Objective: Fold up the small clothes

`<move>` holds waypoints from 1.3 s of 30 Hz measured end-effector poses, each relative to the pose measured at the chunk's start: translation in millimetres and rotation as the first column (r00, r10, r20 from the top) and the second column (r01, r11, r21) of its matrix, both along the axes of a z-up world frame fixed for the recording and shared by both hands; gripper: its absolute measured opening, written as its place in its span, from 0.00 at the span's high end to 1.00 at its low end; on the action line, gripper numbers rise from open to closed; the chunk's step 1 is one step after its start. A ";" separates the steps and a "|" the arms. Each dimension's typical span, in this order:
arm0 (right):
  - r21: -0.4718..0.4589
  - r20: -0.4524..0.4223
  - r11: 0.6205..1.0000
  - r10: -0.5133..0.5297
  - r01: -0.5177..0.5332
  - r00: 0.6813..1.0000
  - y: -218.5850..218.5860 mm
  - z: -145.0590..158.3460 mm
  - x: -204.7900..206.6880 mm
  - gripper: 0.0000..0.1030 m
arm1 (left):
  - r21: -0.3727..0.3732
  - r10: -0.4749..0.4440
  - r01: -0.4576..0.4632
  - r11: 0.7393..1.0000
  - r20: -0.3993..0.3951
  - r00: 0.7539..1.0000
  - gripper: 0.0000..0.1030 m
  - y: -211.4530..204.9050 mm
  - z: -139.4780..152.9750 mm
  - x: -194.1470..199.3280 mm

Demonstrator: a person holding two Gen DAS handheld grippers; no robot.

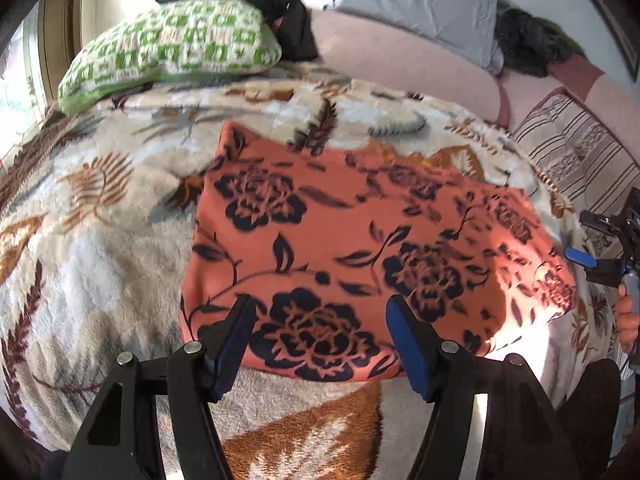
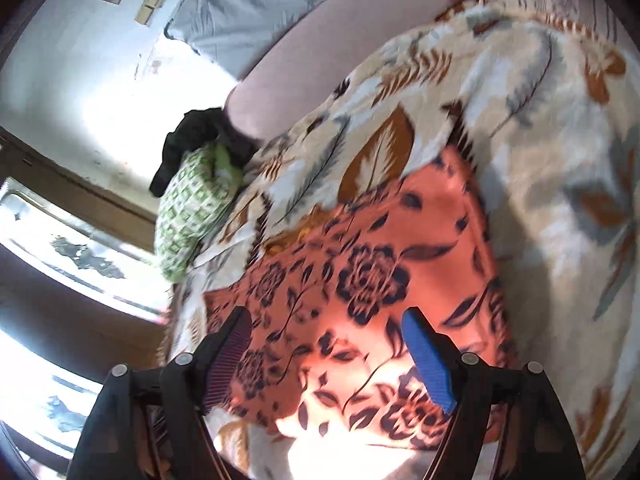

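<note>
Now the orange floral cloth (image 1: 360, 248) lies flat and folded on the leaf-patterned blanket (image 1: 100, 216). Left gripper (image 1: 320, 340) hovers over its six-o'clock edge, jaws apart and empty; right gripper (image 2: 332, 356), at three o'clock, likewise spread, gripping nothing.

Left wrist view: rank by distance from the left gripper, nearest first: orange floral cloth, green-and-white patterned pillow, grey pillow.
1. Orange floral cloth, flat on the blanket, right ahead of the left gripper.
2. Green-and-white patterned pillow, far left.
3. Grey pillow, at the back, right of centre.
</note>
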State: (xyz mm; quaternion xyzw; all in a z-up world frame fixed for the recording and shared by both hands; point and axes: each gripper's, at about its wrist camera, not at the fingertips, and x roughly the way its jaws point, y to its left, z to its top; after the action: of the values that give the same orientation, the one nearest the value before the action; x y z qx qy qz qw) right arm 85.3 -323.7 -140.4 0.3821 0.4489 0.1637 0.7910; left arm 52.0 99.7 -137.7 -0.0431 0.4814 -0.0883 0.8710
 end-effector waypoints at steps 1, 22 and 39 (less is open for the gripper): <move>-0.011 -0.049 1.000 -0.020 0.020 0.999 -0.6 -19.1 -5.1 0.22 | 0.017 0.019 -0.018 1.000 -0.065 0.998 0.35 3.2 -18.7 4.5; -0.156 -0.118 0.987 0.024 -0.042 0.993 53.1 -52.8 -26.1 0.26 | -0.173 -0.025 0.011 0.985 -0.077 0.997 0.74 65.4 6.6 171.9; -0.057 -0.053 0.998 0.009 -0.012 0.999 40.3 -34.1 -31.6 0.26 | -0.118 -0.094 0.101 0.988 0.070 0.993 0.51 43.8 52.2 55.4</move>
State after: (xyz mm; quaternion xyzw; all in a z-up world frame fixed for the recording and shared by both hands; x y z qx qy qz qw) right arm 53.6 -283.5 -174.4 0.3611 0.4759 0.1448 0.7888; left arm 107.4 143.6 -85.5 -0.0694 0.4485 -0.1612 0.8764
